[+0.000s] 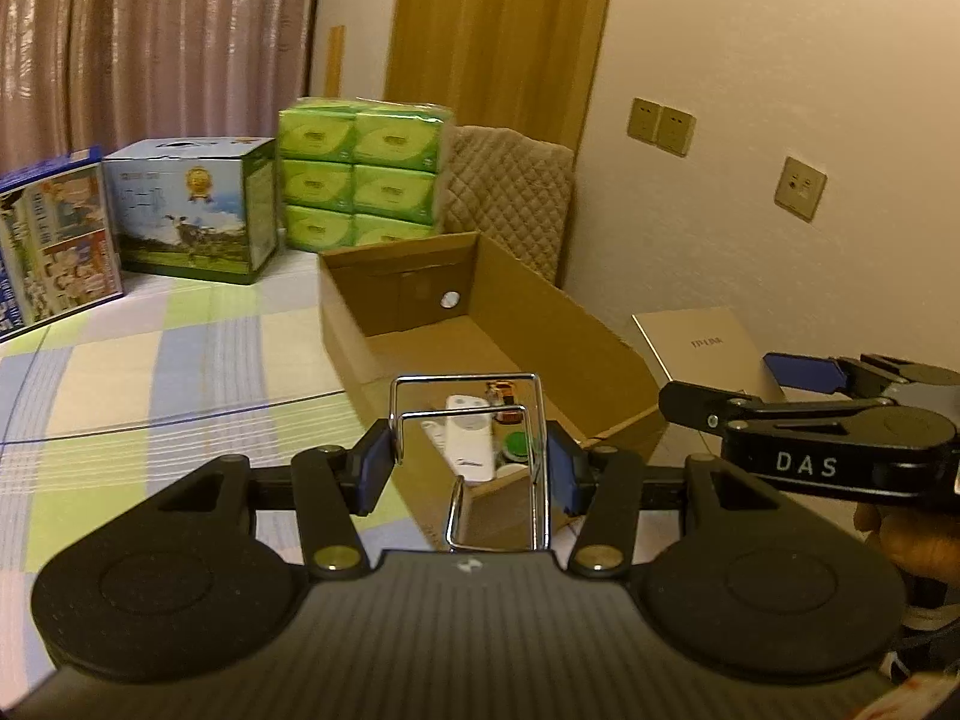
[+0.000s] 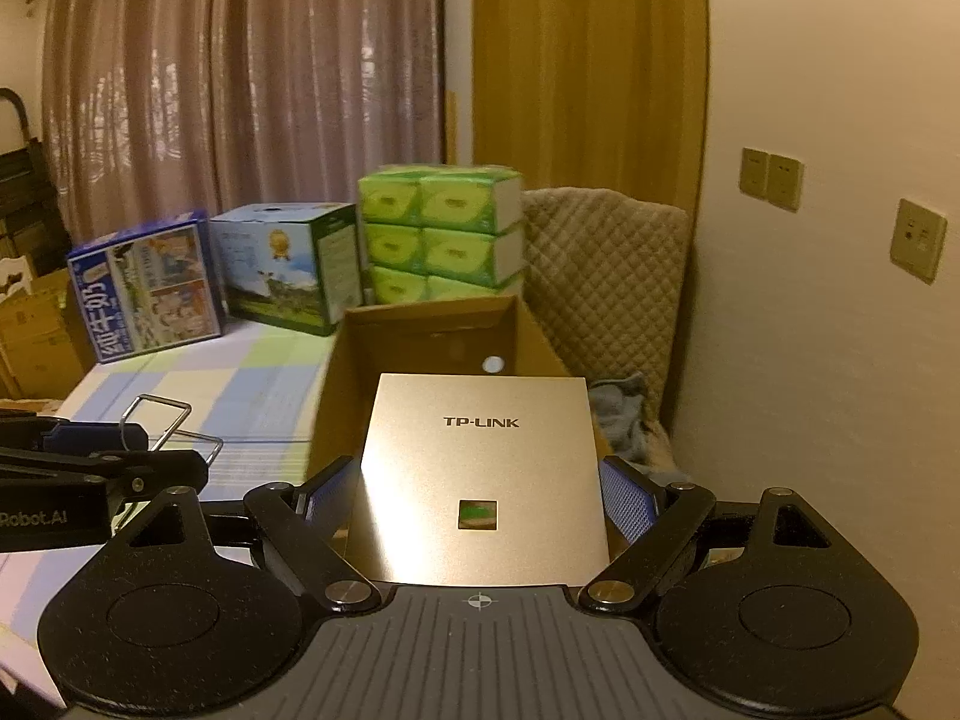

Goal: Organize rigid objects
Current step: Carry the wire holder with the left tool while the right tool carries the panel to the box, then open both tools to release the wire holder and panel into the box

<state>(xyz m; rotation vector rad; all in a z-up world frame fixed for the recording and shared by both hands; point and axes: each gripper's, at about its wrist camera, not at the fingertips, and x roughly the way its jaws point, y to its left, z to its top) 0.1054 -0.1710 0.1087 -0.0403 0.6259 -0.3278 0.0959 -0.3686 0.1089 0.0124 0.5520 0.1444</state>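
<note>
Both wrist cameras look forward and slightly downward along their fingers, close over the surface (image 1: 150, 372). Both views share the open cardboard box (image 1: 540, 324), the green tissue packs (image 2: 441, 234) and the curtain (image 2: 240, 90) behind.

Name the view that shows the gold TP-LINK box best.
The right wrist view: the TP-LINK box fills the centre between the right gripper pads, logo readable. The left wrist view shows only part of it at the right edge, beyond the cardboard box, partly hidden by the gripper.

The remote (image 1: 465, 438) and small items in the carton (image 1: 540, 324) sit half-hidden.
</note>
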